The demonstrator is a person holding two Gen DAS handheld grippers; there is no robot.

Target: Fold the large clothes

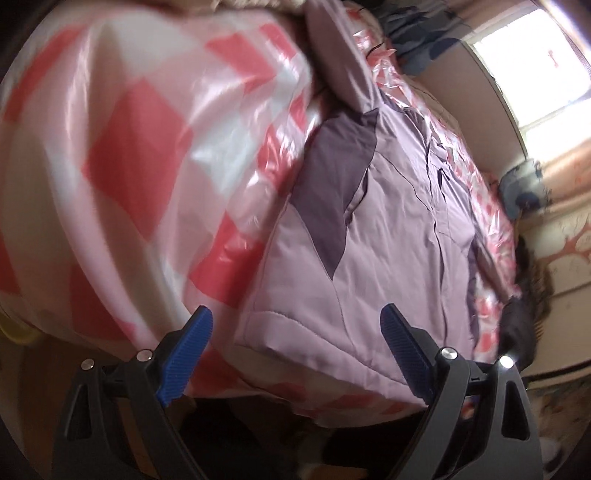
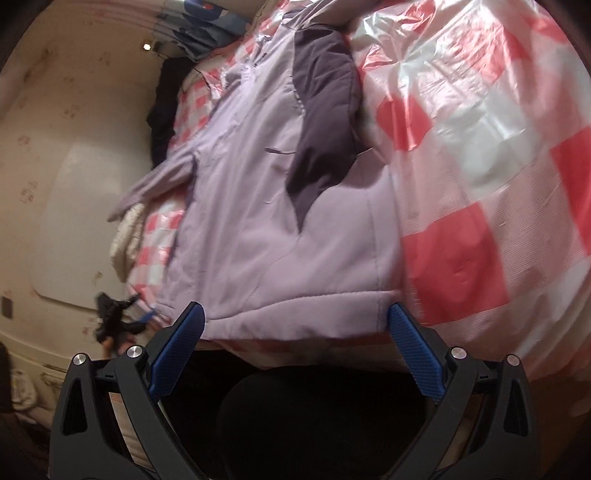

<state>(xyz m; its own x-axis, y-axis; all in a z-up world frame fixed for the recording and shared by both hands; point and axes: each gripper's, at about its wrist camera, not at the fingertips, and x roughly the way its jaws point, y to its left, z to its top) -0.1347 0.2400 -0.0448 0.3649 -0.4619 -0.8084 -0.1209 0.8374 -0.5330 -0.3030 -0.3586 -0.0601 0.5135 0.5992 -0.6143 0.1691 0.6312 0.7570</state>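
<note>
So there's a big lilac padded jacket (image 1: pixel 388 236) lying flat on a bed, spread out on top of a shiny pink-and-white checked plastic sheet (image 1: pixel 140 155) that's covering the whole surface. The jacket's got darker purple panels (image 1: pixel 332 184) running down the side, and its hem is sitting right at the near edge of the bed, closest to both cameras. One sleeve (image 2: pixel 159 181) is sticking out over the far side of the sheet in the right wrist view.

The left hand-held gripper (image 1: pixel 295 325) is hovering just above the hem with its blue-padded fingers (image 1: pixel 184 358) spread wide, nothing between them, not touching the fabric as far as I can tell. The right hand-held gripper (image 2: pixel 295 321) is doing the same thing at the hem from its side, jaws wide apart, the pads framing the bottom edge of the jacket but not pinching it.

In the right wrist view you can catch the other gripper off to the left, low by the corner of the bed, a bit blurry. In the left view there's a dark gloved hand (image 1: pixel 517 325) at the right edge of the jacket.

Background stuff: a bright window (image 1: pixel 528 66) up in the corner and some blue patterned bedding (image 2: pixel 207 26) piled at the far end. Both shots are kinda smeared, so fine details are tough.
</note>
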